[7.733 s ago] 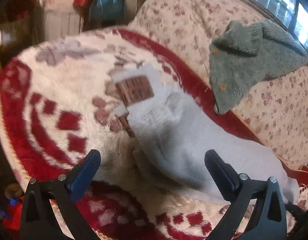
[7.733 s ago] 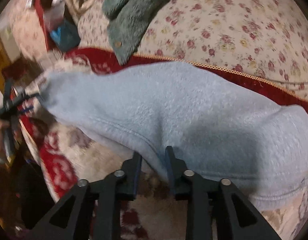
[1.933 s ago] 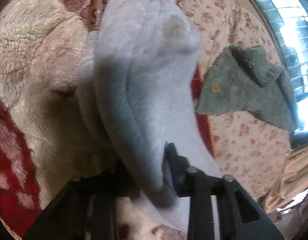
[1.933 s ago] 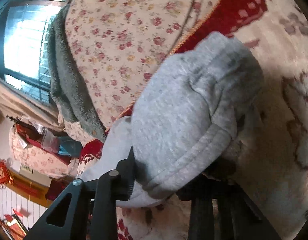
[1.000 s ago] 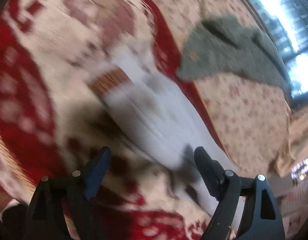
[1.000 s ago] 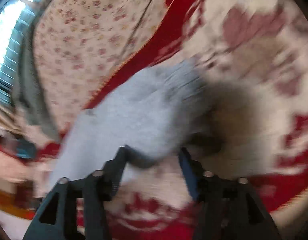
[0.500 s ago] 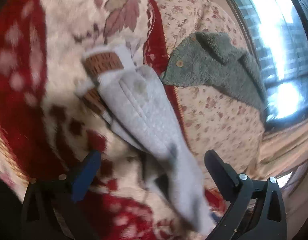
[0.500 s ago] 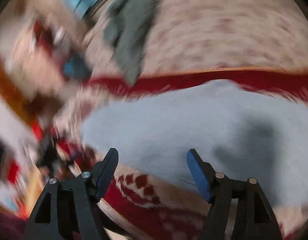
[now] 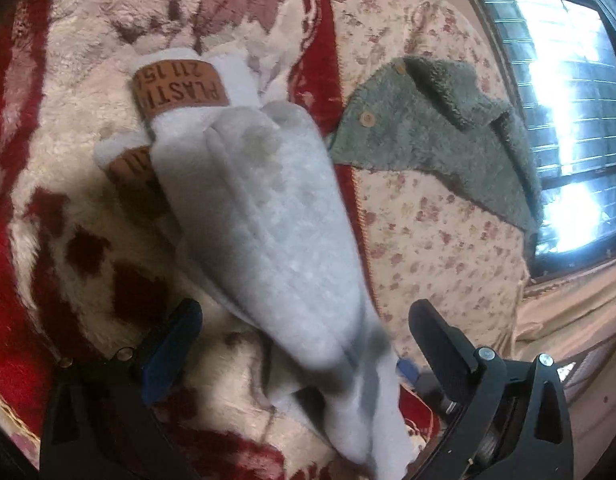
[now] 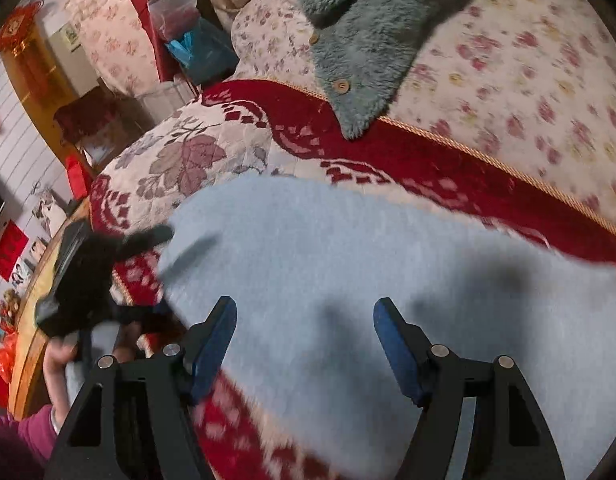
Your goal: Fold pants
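The grey pants (image 9: pixel 267 216) are seen lying folded lengthwise on the red-and-cream plush blanket (image 9: pixel 59 208), with the waistband end (marked by a brown leather patch (image 9: pixel 179 90)) resting farthest from the left wrist camera. The left hand-held gripper (image 9: pixel 303 336) is held with its jaws spread wide on either side of the narrow leg end, and nothing is clasped between them. In the right wrist view, the pants (image 10: pixel 368 272) are spread across the blanket (image 10: pixel 195 152), and the right hand-held gripper (image 10: pixel 305 336) is likewise held wide apart above the fabric without pinching it. A green fleece garment (image 9: pixel 440 136) is draped over the floral-covered cushion (image 9: pixel 436 248) just beyond the blanket's red border.
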